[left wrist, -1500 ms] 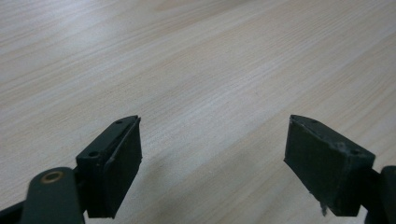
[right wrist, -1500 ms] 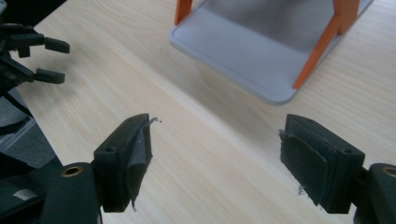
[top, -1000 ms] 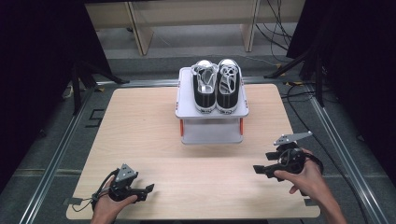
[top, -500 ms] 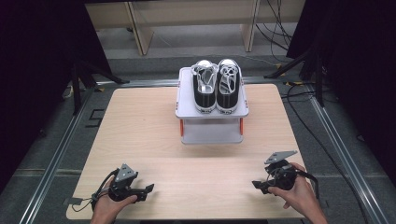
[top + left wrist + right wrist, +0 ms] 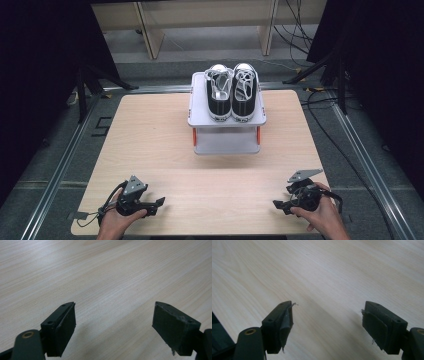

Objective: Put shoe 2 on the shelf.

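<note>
Two sneakers (image 5: 232,91) sit paired atop the white rack (image 5: 227,136) at the table's (image 5: 150,145) far edge, so I judge nothing pending; left gripper (image 5: 156,203) and right gripper (image 5: 278,205) rest wide-jawed, empty, at the near corners.

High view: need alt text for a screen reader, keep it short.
A pair of black-and-white sneakers sits side by side on top of a small white rack at the far middle of a light wooden table. At the near edge, a person holds the left gripper and right gripper, both low over bare wood.
</note>
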`<state>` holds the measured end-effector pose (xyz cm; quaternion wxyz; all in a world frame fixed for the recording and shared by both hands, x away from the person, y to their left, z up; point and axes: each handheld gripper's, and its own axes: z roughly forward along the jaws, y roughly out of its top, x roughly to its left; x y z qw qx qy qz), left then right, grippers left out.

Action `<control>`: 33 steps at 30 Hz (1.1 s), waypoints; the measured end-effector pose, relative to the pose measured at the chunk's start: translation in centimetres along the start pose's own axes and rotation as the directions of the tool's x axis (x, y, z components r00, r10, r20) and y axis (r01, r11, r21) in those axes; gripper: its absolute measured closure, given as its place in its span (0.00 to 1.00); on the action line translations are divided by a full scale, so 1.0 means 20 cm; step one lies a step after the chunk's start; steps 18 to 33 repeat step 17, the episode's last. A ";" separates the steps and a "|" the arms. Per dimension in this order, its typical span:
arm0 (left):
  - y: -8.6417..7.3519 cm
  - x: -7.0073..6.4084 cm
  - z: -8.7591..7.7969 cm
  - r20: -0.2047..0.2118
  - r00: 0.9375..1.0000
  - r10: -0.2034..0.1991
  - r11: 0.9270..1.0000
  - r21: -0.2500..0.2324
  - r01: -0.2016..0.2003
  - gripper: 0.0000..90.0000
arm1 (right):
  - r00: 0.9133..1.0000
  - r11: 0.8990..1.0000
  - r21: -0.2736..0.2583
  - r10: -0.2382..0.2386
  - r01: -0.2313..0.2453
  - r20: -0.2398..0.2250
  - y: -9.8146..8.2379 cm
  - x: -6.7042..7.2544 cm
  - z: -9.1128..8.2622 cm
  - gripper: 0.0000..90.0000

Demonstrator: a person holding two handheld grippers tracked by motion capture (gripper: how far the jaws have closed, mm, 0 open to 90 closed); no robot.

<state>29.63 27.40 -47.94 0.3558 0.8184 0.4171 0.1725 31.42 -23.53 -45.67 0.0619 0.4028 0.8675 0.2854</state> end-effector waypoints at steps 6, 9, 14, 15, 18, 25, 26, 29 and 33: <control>0.00 0.00 0.00 -0.001 1.000 0.002 1.000 -0.002 -0.002 0.20 | 1.000 0.999 -0.040 0.019 -0.020 -0.015 -0.03 -0.03 0.00 0.28; 0.00 0.00 0.00 0.000 1.000 -0.001 1.000 -0.004 0.001 0.20 | 1.000 0.999 -0.048 0.023 -0.024 -0.017 -0.05 -0.04 0.01 0.27; 0.00 0.00 0.00 0.000 1.000 -0.001 1.000 -0.001 0.001 0.20 | 0.999 0.998 -0.048 0.047 -0.048 -0.025 -0.04 -0.03 0.00 0.27; 0.00 0.00 0.00 0.002 1.000 0.003 1.000 -0.001 -0.003 0.20 | 1.000 0.999 -0.044 0.023 -0.024 -0.018 -0.04 -0.03 0.01 0.27; 0.00 0.00 0.00 0.001 1.000 -0.006 1.000 -0.007 0.006 0.20 | 0.999 0.999 -0.044 0.022 -0.023 -0.031 -0.04 -0.03 0.01 0.27; 0.00 0.00 0.00 0.001 1.000 -0.006 1.000 -0.007 0.006 0.20 | 0.999 0.999 -0.044 0.022 -0.023 -0.031 -0.04 -0.03 0.01 0.27; 0.00 0.00 0.00 0.001 1.000 -0.006 1.000 -0.007 0.006 0.20 | 0.999 0.999 -0.044 0.022 -0.023 -0.031 -0.04 -0.03 0.01 0.27; 0.00 0.00 0.00 0.001 1.000 -0.006 1.000 -0.007 0.006 0.20 | 0.999 0.999 -0.044 0.022 -0.023 -0.031 -0.04 -0.03 0.01 0.27; 0.00 0.00 0.00 0.001 1.000 -0.006 1.000 -0.007 0.006 0.20 | 0.999 0.999 -0.044 0.022 -0.023 -0.031 -0.04 -0.03 0.01 0.27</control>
